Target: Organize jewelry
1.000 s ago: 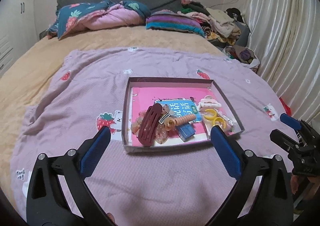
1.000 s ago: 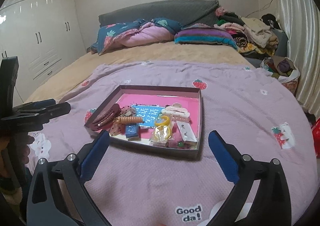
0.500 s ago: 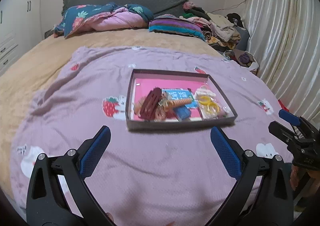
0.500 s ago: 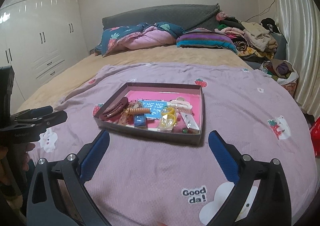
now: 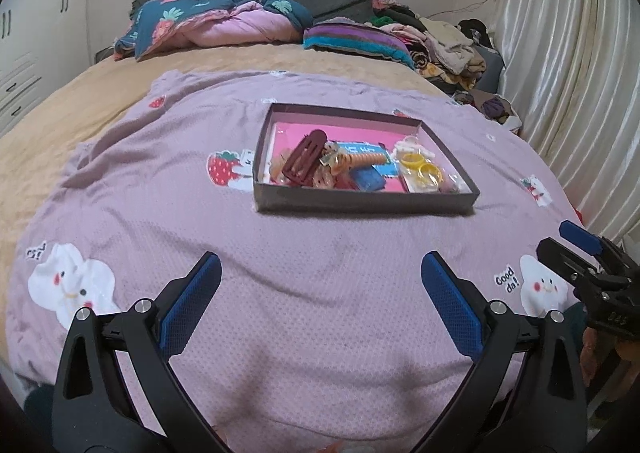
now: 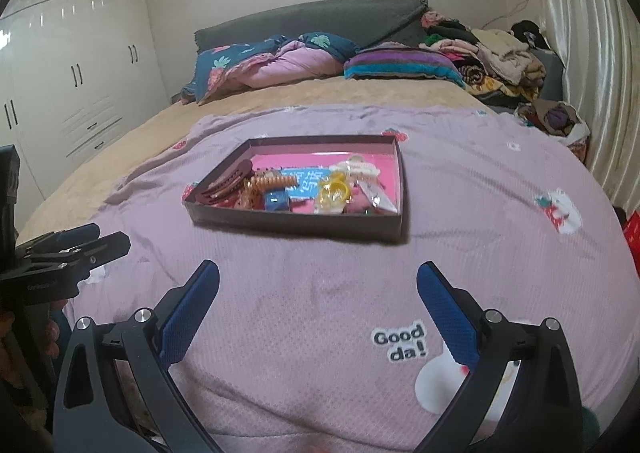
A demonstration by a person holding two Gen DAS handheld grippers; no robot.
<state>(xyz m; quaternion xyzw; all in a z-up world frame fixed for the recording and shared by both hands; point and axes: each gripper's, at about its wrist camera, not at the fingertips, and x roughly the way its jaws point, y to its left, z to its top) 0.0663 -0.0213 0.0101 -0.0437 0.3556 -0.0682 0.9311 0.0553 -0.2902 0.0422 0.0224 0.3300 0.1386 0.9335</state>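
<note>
Presently, the shallow dark box point(image 5: 362, 208) sits on the lilac blanket point(image 5: 304, 293), centre-right in the upper half of the left wrist view and just above centre in the right wrist view. Its pink floor holds a jumble of accessories: a maroon hair clip point(image 5: 303, 162) at the left, an orange spiral hair tie point(image 5: 360, 160) beside it, a small blue item point(image 5: 370, 178) near the front wall, yellow rings point(image 5: 421, 168) toward the right, and a white claw clip point(image 6: 359, 168) behind them.

The left gripper point(image 5: 320, 277) occupies the bottom of its frame, jaws spread wide, nothing between them, well short of the box. The right gripper point(image 6: 318, 281) likewise stands wide and empty, low in its frame and apart from the box. Both hover over bare blanket.

A tan bedspread point(image 5: 80, 101), folded quilts point(image 5: 224, 23) and a clothes pile point(image 6: 492, 53) fill the upper frame.
</note>
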